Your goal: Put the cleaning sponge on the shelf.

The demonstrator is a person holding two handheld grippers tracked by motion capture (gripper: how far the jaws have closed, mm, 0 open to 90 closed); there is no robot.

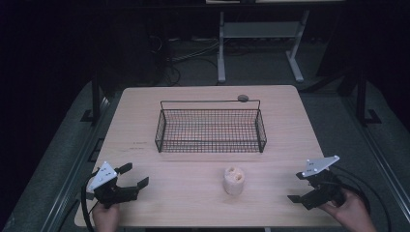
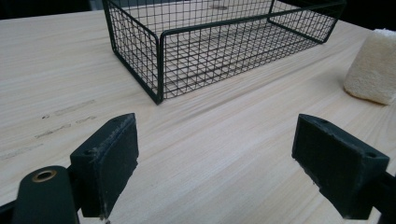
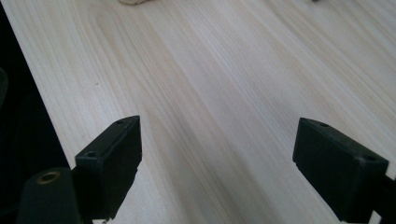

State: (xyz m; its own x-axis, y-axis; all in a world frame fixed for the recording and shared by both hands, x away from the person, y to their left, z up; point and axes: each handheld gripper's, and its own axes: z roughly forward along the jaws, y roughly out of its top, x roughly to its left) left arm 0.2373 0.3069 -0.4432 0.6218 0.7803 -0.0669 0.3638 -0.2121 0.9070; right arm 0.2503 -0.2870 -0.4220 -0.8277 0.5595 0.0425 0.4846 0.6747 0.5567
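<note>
- Left hand-held gripper (image 1: 129, 176) rests at the near left corner of the desk (image 1: 145, 104), jaws spread wide, nothing between them. In the left gripper view both pads stand well apart over bare wood.
- Right hand-held gripper (image 1: 300, 188) sits at the near right edge of the desk, jaws likewise wide apart and empty.
- Sponge (image 1: 234, 180): pale, cream-coloured block, standing on the desk between the two grippers, near the front edge, just in front of the basket (image 1: 211, 143) but apart from it. In the left gripper view it shows at the far right (image 2: 372, 67), with a rough, porous face.
- Basket: black wire mesh, empty, centred on the desk, with a handle bar along its far side.
- Handling, judged: sponge looks light and soft; it will squash under the jaws, not slip. Not fragile. Best hold is across the two side faces at mid-height, closing gently.
- Top of the sponge looks hollowed or uneven; avoid gripping there.
- No brand or label readable. Faint smudged marks on the desk left of the basket (image 2: 65, 109); not legible.
</note>
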